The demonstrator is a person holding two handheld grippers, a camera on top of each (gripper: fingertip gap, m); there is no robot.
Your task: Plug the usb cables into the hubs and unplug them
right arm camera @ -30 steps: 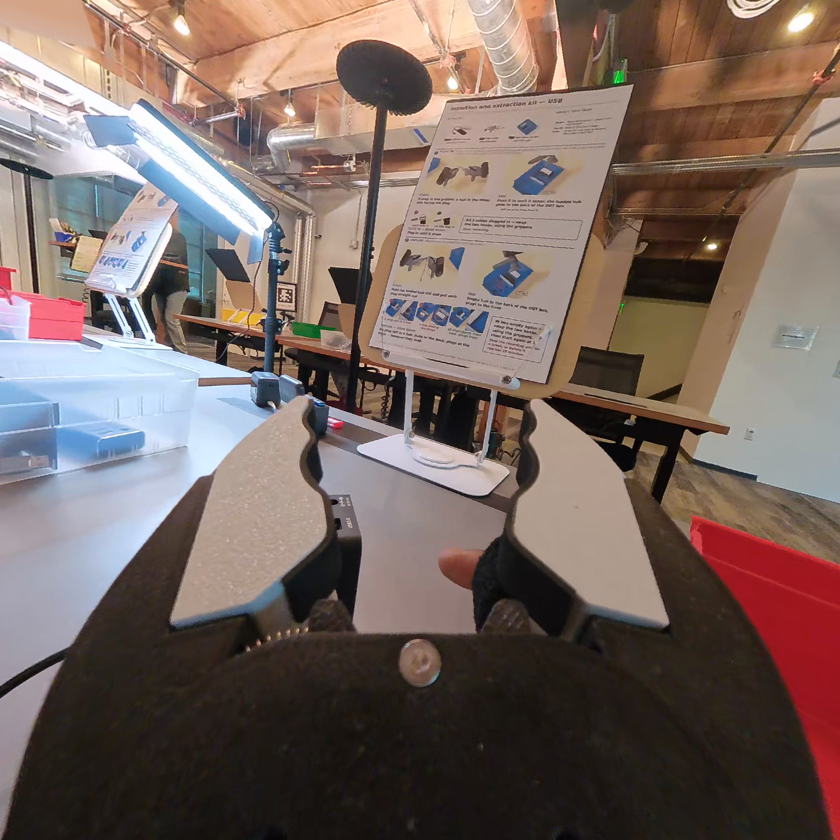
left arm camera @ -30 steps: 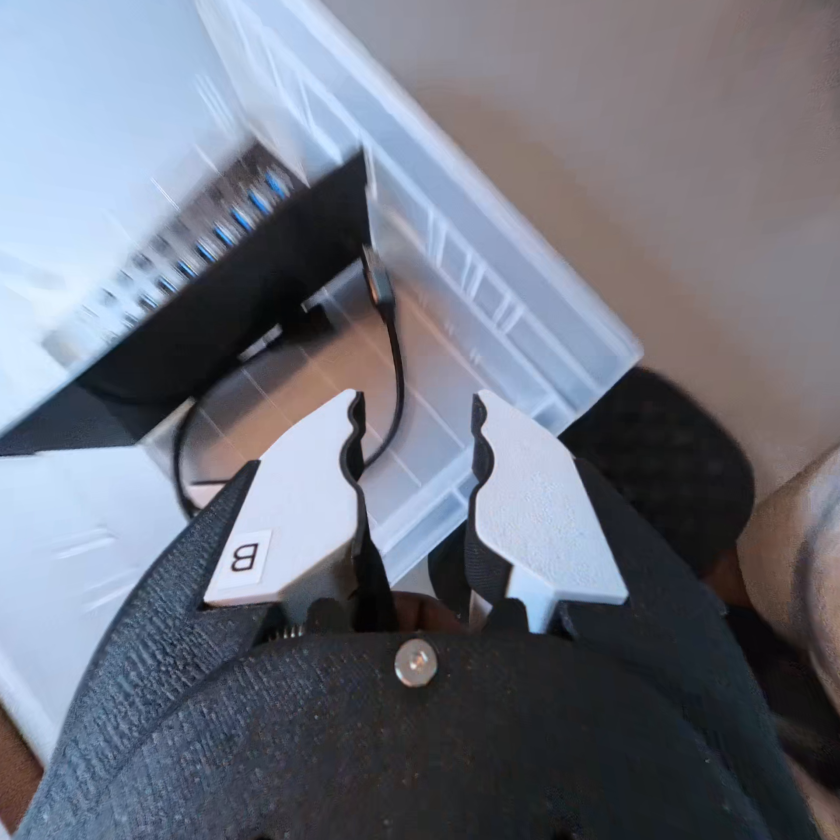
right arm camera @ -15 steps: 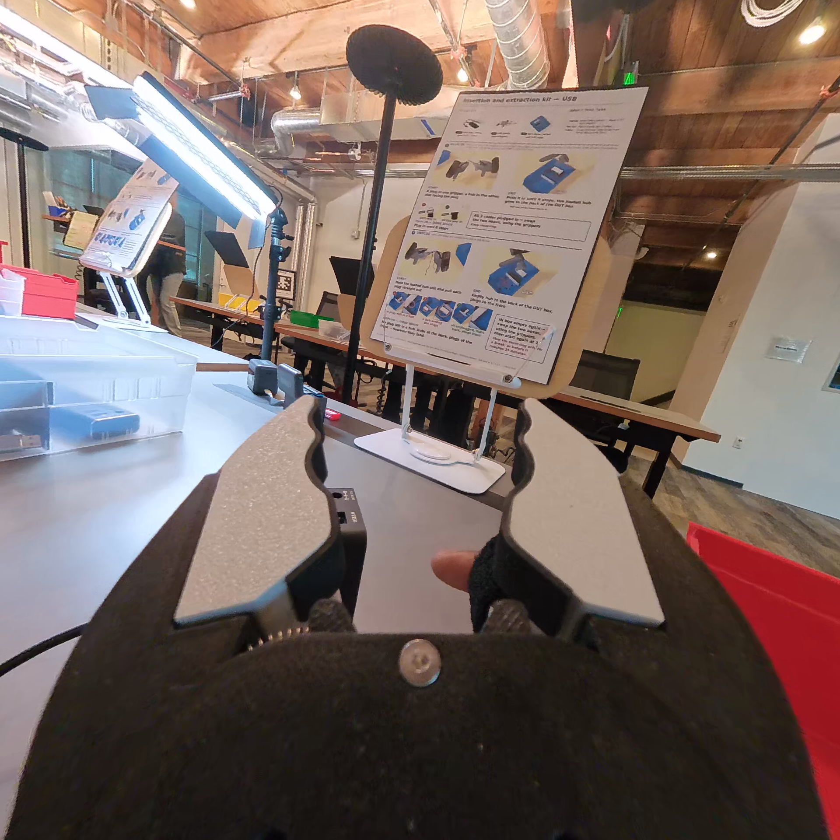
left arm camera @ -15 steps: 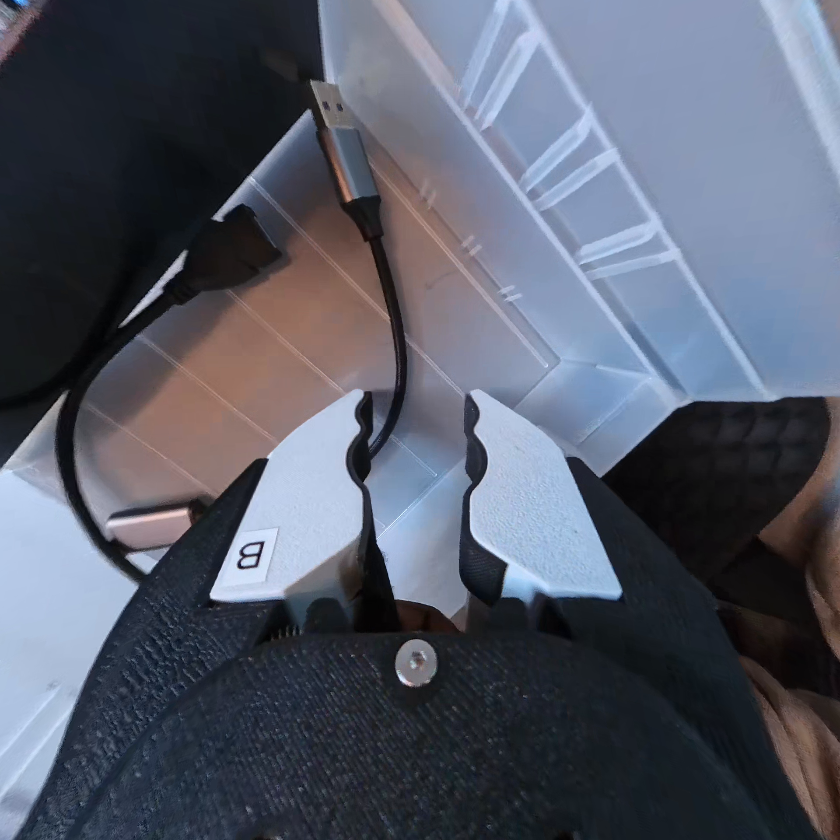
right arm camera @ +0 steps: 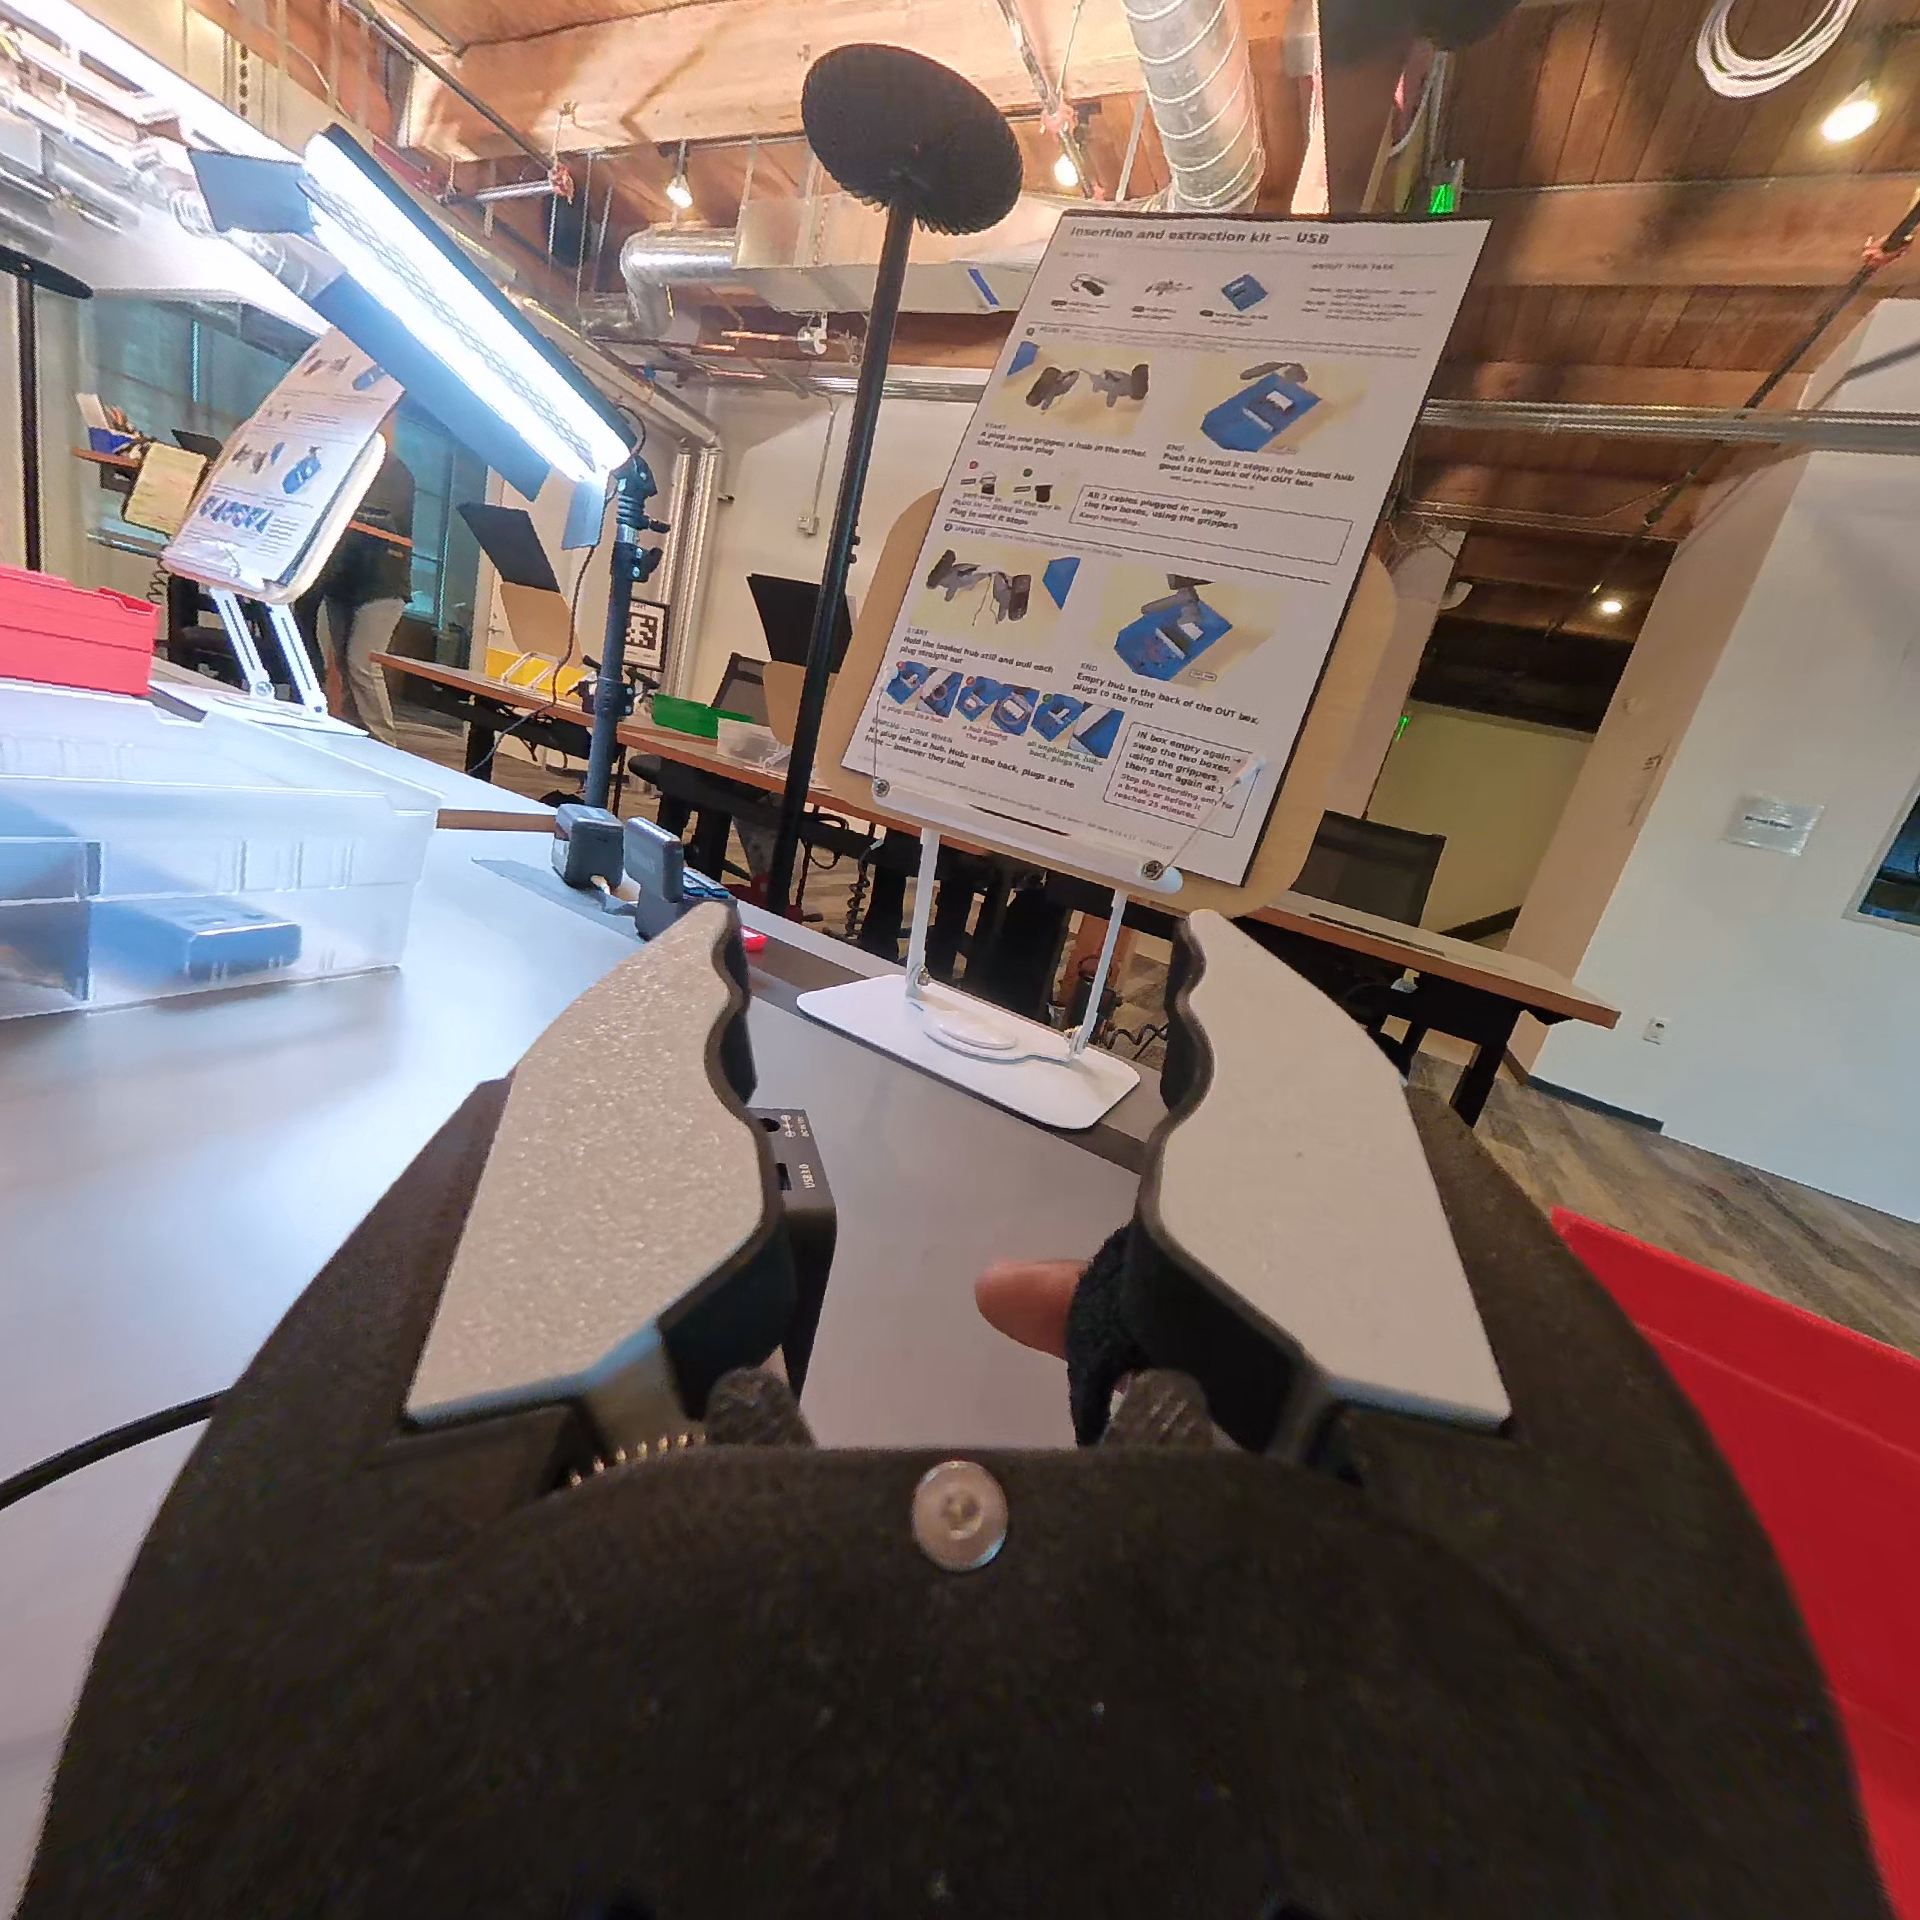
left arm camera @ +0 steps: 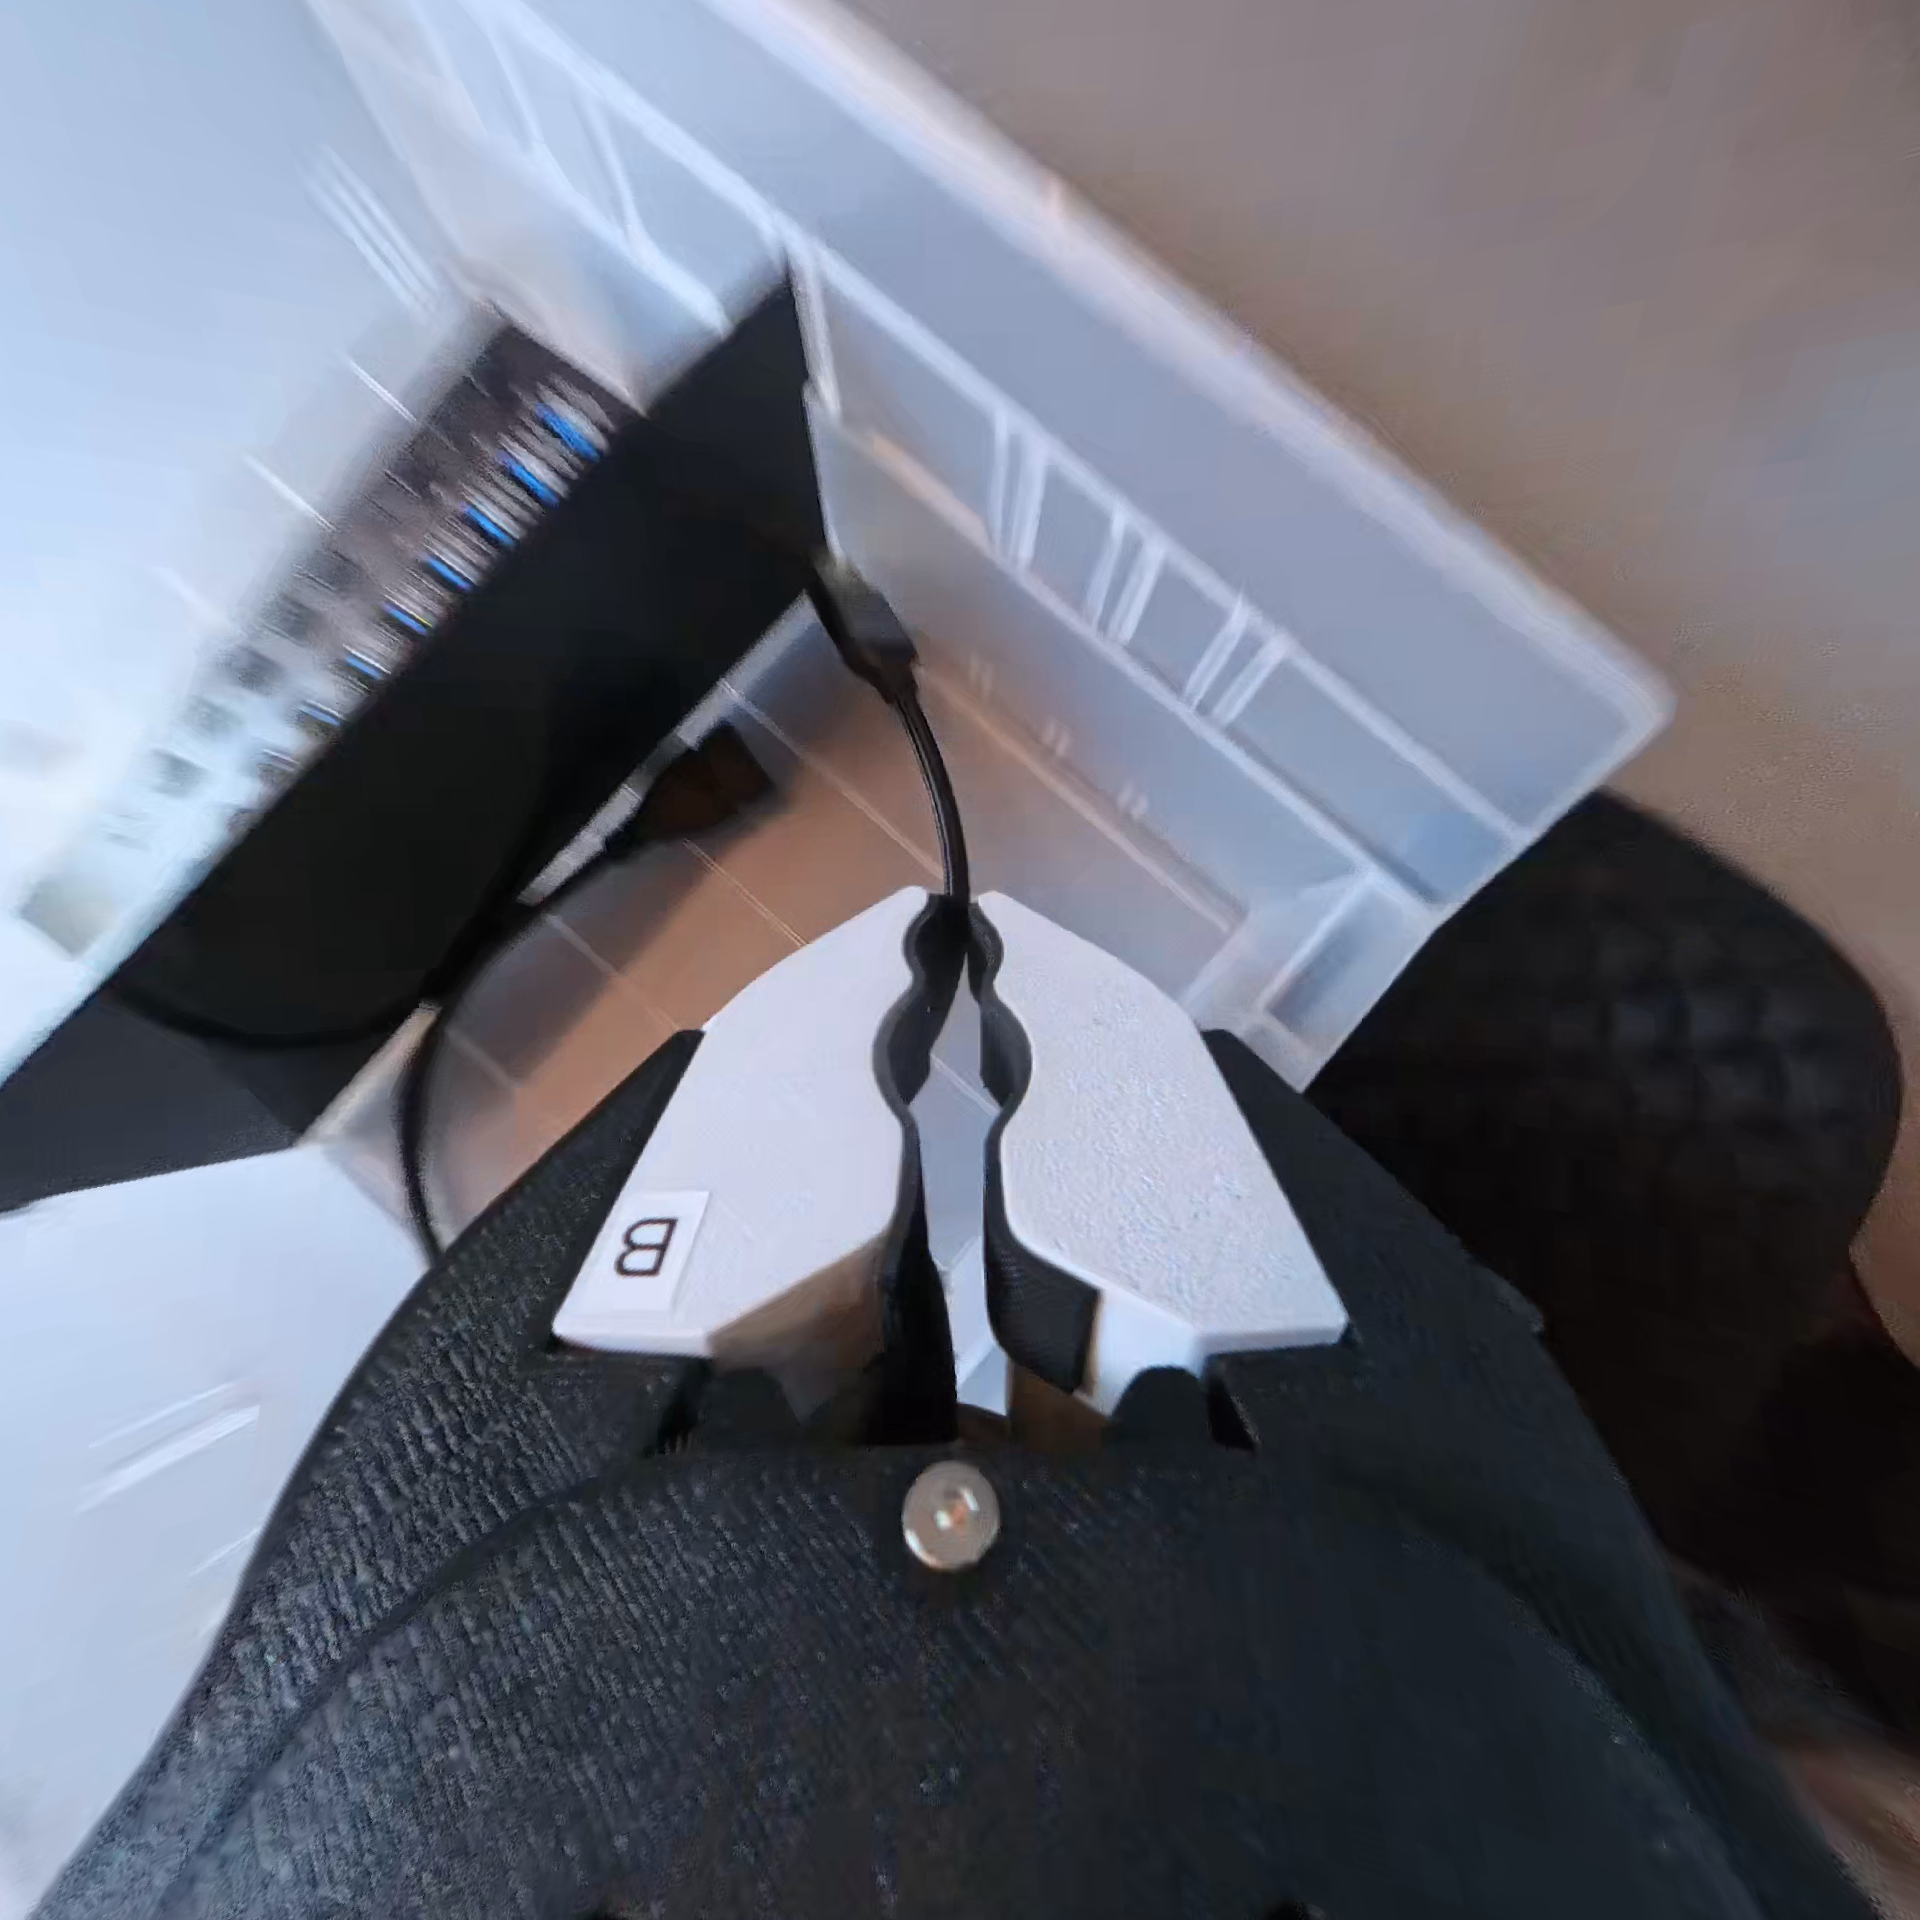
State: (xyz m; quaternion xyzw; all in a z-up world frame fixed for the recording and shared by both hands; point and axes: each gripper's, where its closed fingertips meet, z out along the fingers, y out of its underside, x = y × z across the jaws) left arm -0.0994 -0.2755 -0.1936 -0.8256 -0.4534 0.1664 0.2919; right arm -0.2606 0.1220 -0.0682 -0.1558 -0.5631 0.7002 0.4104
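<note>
In the left wrist view my left gripper is shut on the thin black USB cable, a short way behind its plug. The plug points up toward the wall of a clear plastic bin. A black hub with several blue ports lies blurred in the bin at the left. A second black connector lies on the bin floor. In the right wrist view my right gripper is open above the grey table. A black hub shows just inside its left finger; I cannot tell if they touch.
A clear bin with a dark hub inside stands at the left on the table. An instruction sheet on a white stand is ahead. A red bin sits at the right. A gloved thumb shows under the right gripper. My right fingertips sit around 45 cm from my left ones.
My left gripper has closed on the black cable, and its view has pulled back so the hub's blue ports show again. The right gripper has barely moved and stays open.
</note>
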